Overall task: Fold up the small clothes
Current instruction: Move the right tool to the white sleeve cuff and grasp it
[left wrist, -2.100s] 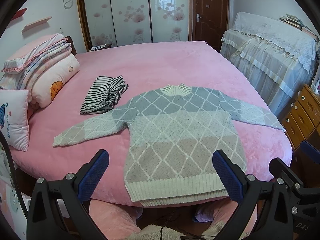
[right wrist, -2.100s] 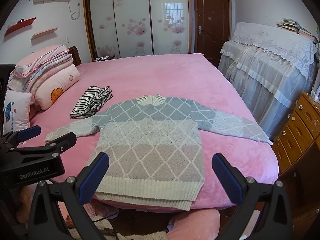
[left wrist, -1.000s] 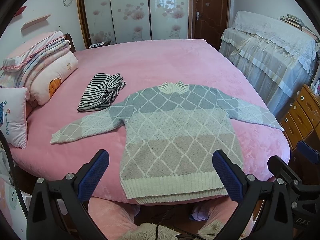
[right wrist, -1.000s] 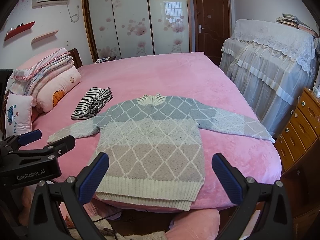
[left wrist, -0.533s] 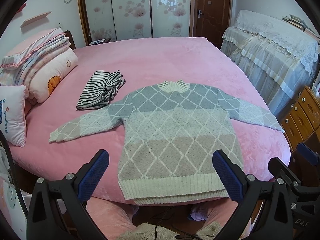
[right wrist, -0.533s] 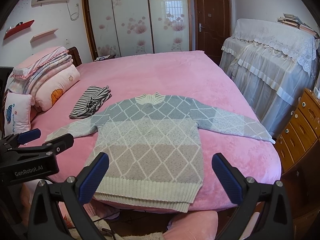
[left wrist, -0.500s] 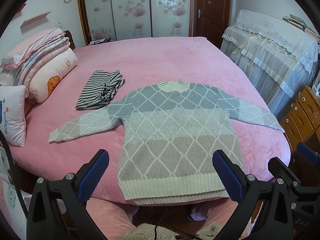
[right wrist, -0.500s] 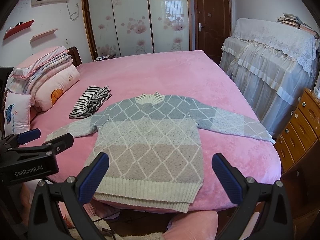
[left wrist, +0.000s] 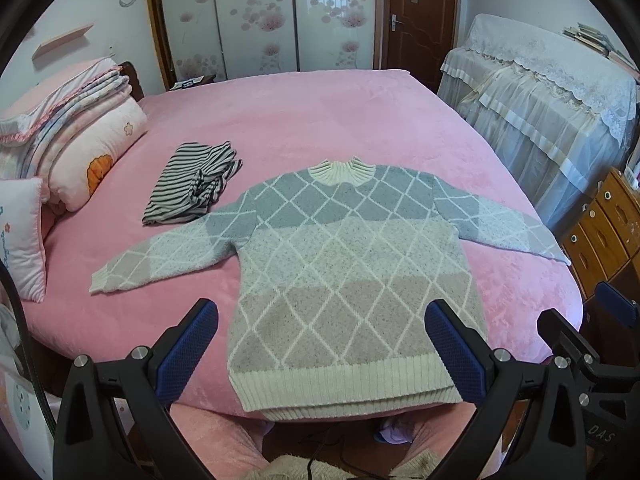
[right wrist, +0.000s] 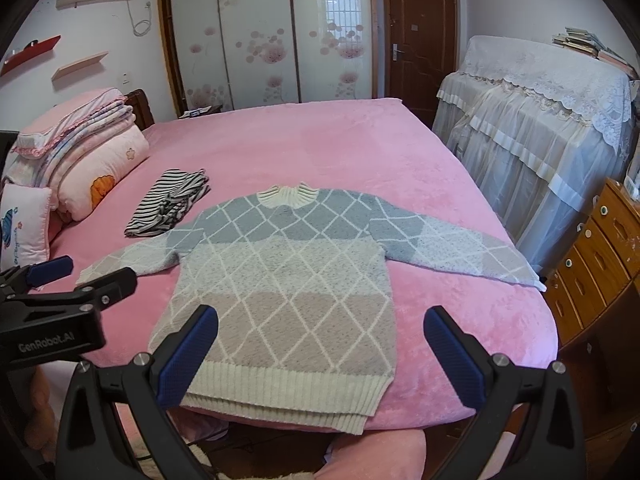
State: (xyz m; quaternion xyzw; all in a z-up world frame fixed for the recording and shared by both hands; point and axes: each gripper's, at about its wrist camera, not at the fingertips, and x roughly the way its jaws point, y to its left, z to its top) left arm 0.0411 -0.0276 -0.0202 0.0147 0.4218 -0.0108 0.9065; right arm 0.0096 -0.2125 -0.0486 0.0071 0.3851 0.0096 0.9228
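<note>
A grey, cream and beige diamond-pattern sweater (left wrist: 340, 264) lies flat, face up, on the pink bed (left wrist: 312, 120), sleeves spread out, hem at the near edge; it also shows in the right wrist view (right wrist: 288, 276). A folded black-and-white striped garment (left wrist: 192, 188) lies beyond its left sleeve, also seen in the right wrist view (right wrist: 168, 200). My left gripper (left wrist: 320, 354) is open and empty, held off the near edge of the bed in front of the hem. My right gripper (right wrist: 320, 360) is open and empty beside it, also in front of the hem.
Stacked pillows and folded quilts (left wrist: 68, 140) sit at the bed's left side. A lace-covered piece of furniture (left wrist: 552, 92) and a wooden drawer chest (left wrist: 608, 224) stand to the right. A wardrobe with sliding doors (right wrist: 260, 36) and a door are at the back.
Both grippers have drifted slightly with small view shifts. The sweater and the striped garment have not moved. Both stay open.
</note>
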